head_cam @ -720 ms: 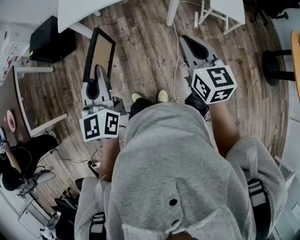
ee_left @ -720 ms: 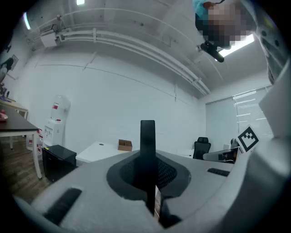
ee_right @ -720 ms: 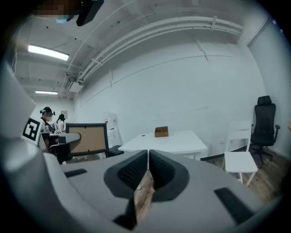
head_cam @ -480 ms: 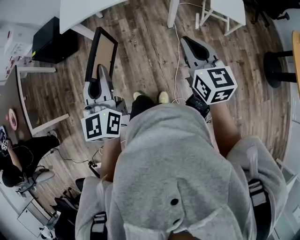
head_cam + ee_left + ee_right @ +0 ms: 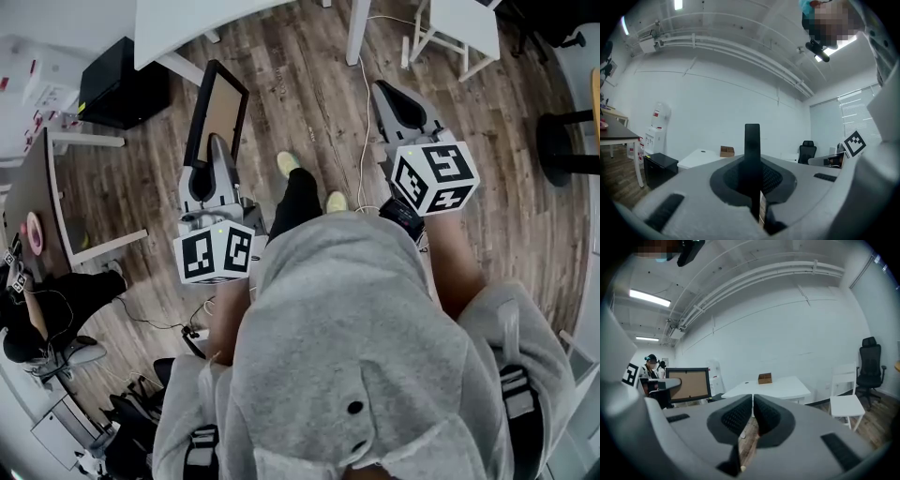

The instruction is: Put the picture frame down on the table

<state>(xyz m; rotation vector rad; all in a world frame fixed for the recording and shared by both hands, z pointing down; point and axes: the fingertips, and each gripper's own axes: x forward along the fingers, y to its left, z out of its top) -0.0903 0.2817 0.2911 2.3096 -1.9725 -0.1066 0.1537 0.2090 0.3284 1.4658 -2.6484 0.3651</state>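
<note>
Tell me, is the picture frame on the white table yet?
No, the left gripper holds the picture frame upright over the wooden floor.

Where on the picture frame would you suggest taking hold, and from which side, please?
Grip the narrow black border, edge-on from the near side, as the left gripper has it, with one pad on each flat face. The picture frame is a thin, flat panel standing upright, so probably only its thickness fits between the jaws.

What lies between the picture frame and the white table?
Only a bare strip of wooden floor lies between the picture frame, held in the left gripper, and the white table; the head view shows this.
</note>
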